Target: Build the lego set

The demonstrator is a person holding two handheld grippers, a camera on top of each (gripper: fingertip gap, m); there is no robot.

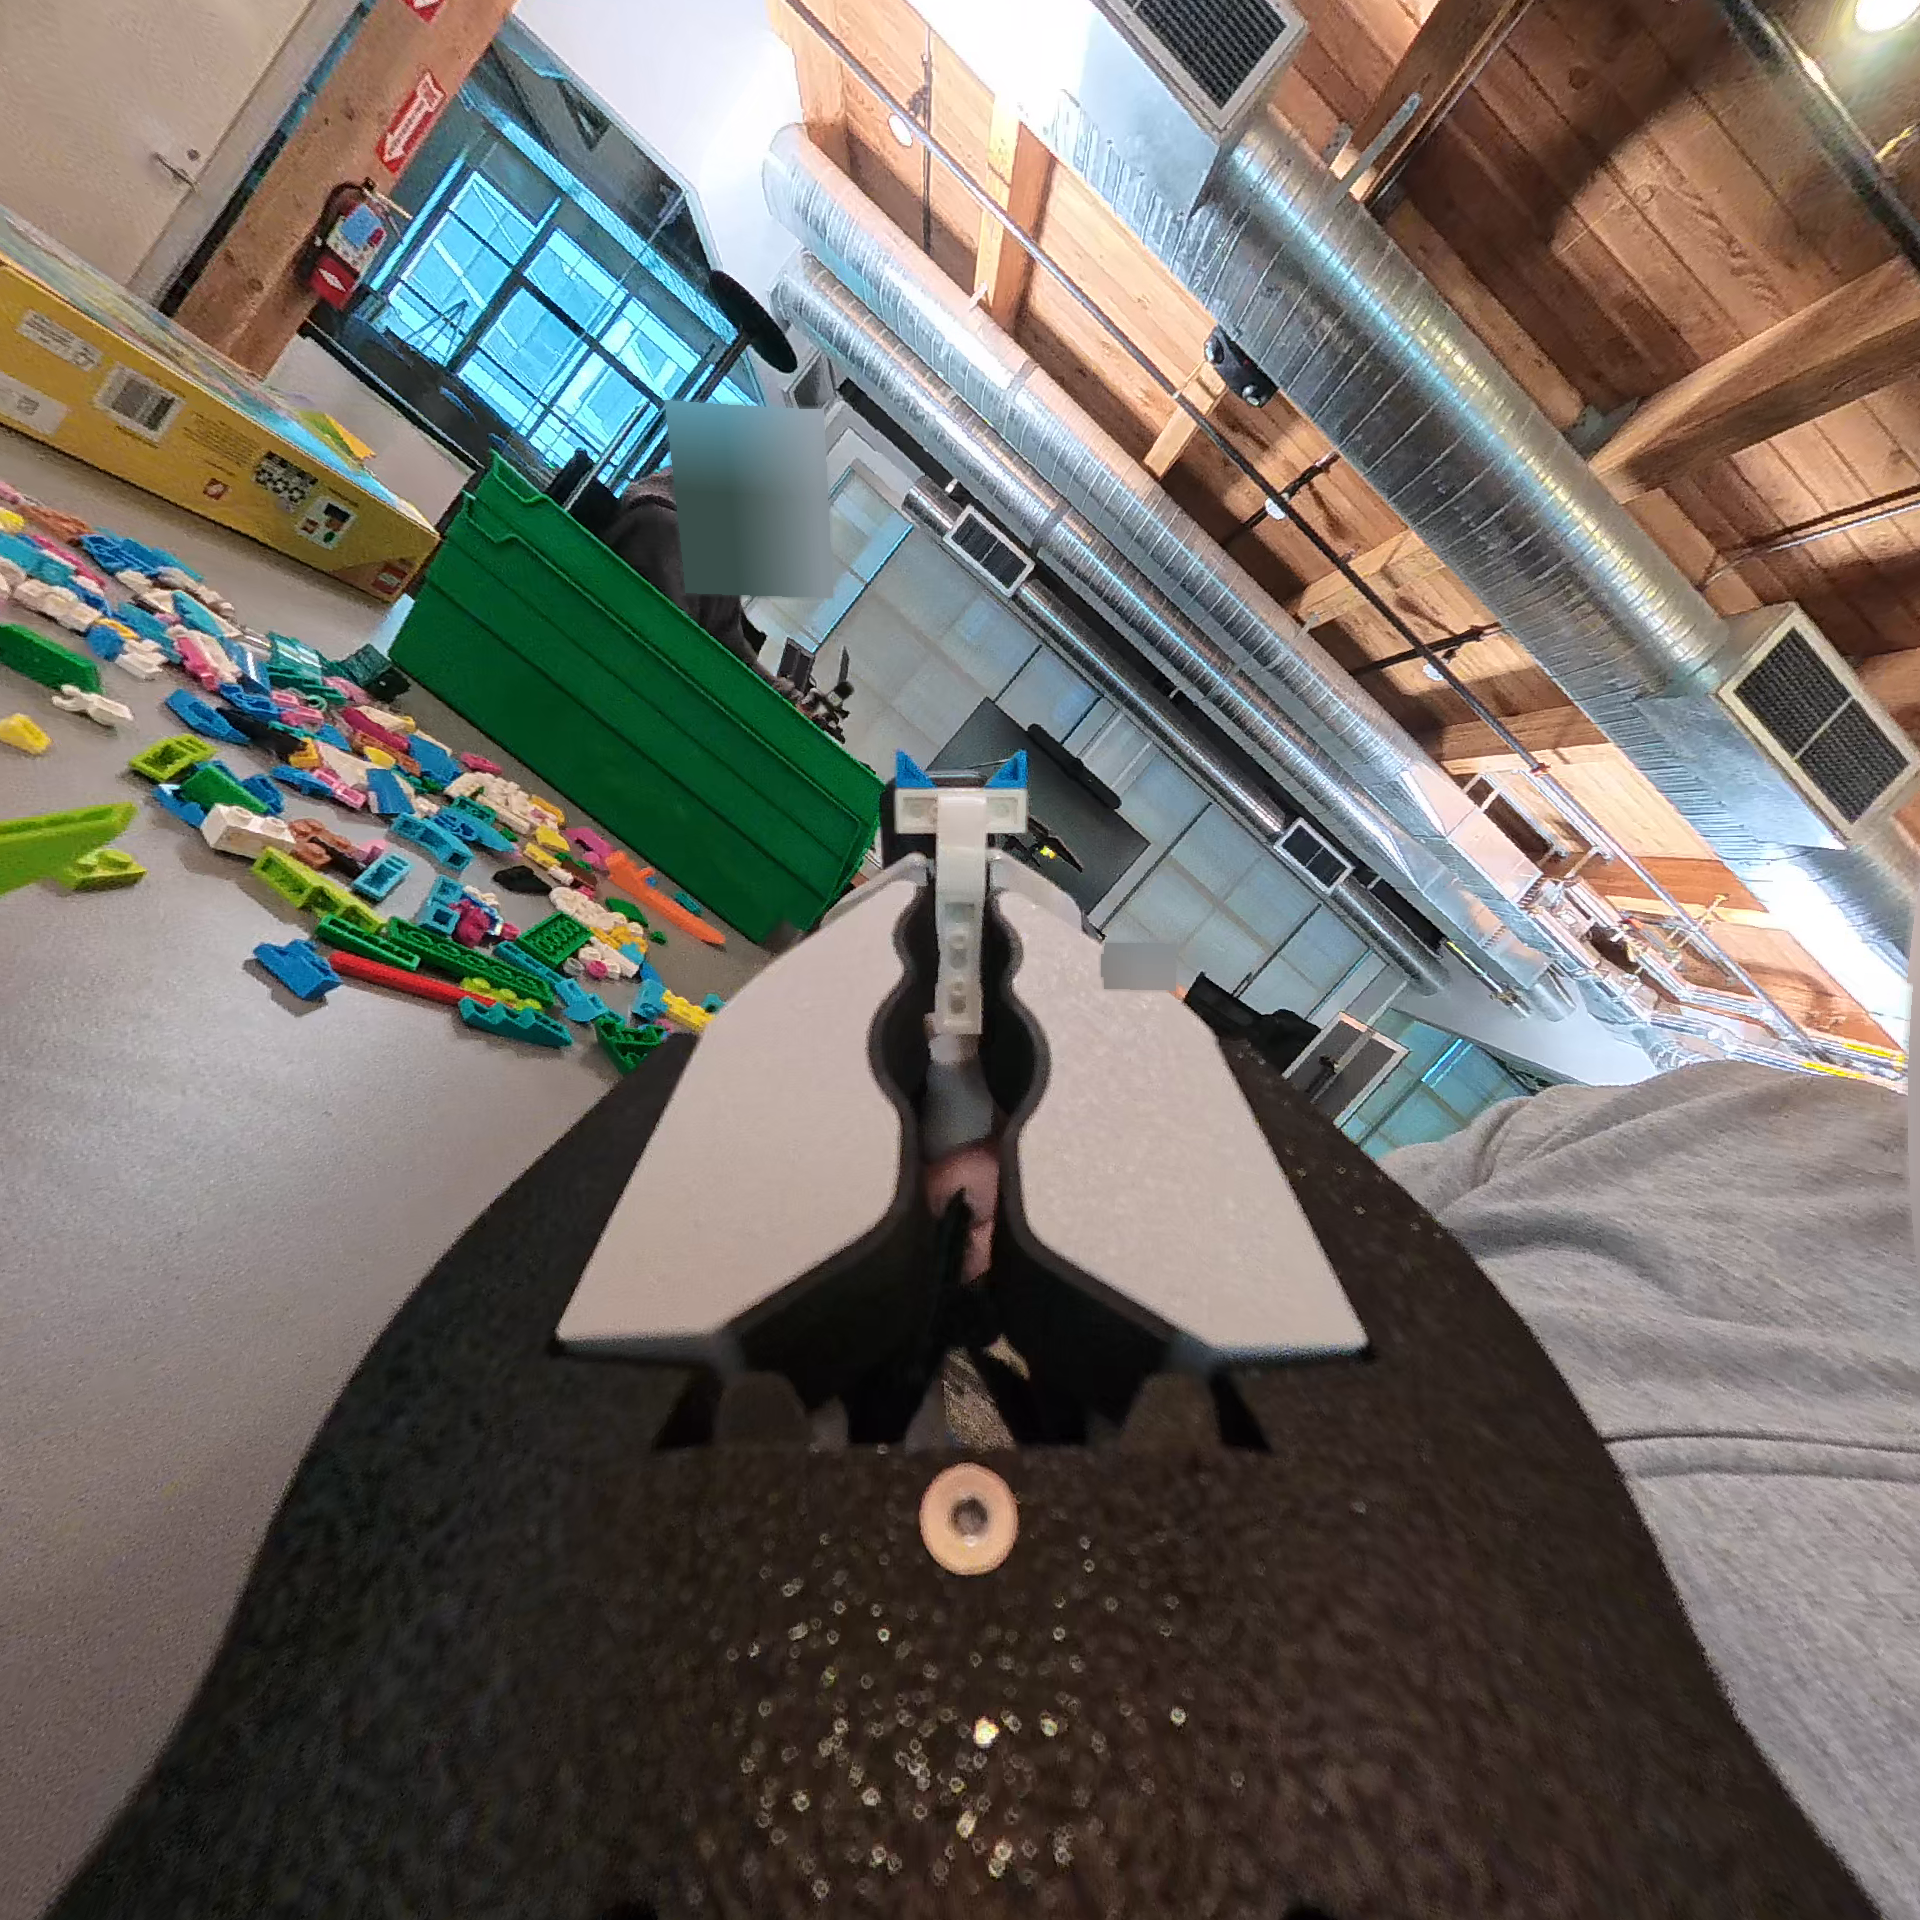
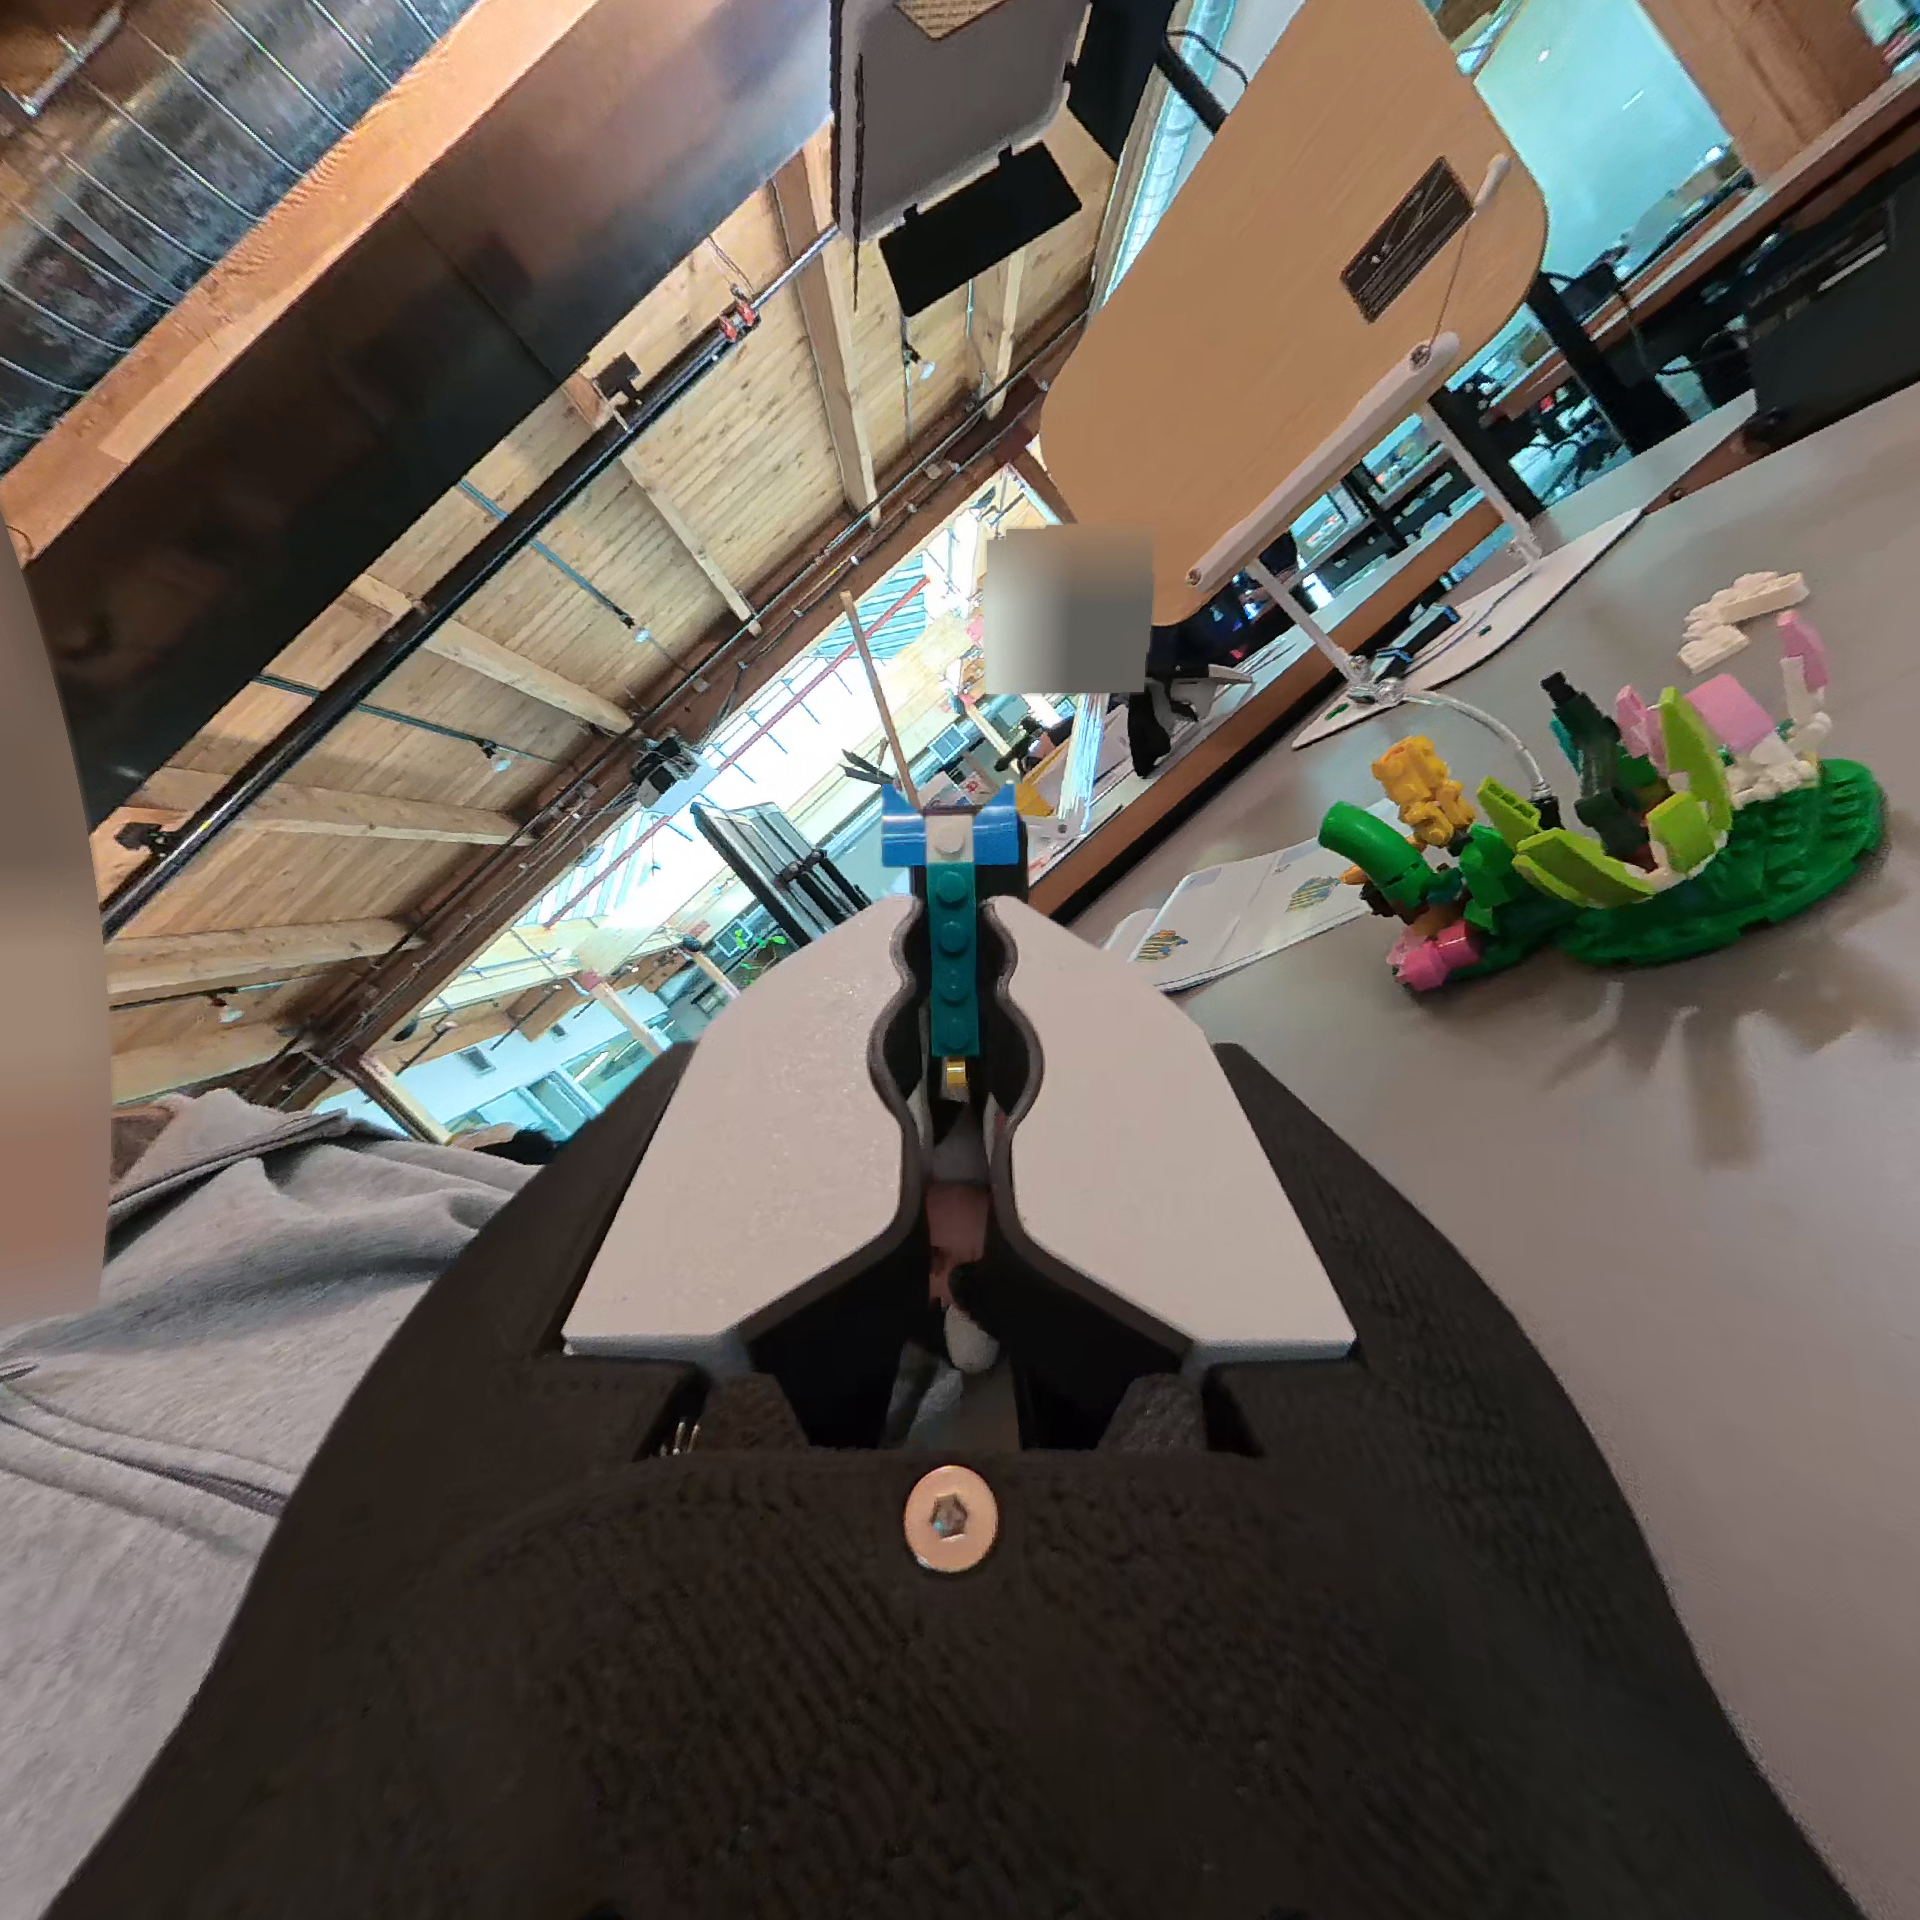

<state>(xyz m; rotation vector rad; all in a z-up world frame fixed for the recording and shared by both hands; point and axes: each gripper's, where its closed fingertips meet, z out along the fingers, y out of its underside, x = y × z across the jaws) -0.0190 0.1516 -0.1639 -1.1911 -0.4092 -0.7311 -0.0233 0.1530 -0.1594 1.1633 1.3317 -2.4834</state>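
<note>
The left gripper [image 1: 958, 883], at the centre of its frame, was closed down to a narrow gap on a small brick piece [image 1: 958, 904] seen from its white underside, a long strip with a cross plate and two blue tips beyond the fingertips. The right gripper [image 2: 954, 914], at the centre of its frame, was likewise nearly shut on a teal studded strip [image 2: 953, 961] capped by a blue crosspiece. Loose coloured bricks [image 1: 343, 821], a green bin [image 1: 623, 707] and a yellow box [image 1: 187, 416] lay at the left of the left frame, and a brick flower model [image 2: 1621, 842] stood on the grey table [image 2: 1558, 1195] at the right of the right frame.
</note>
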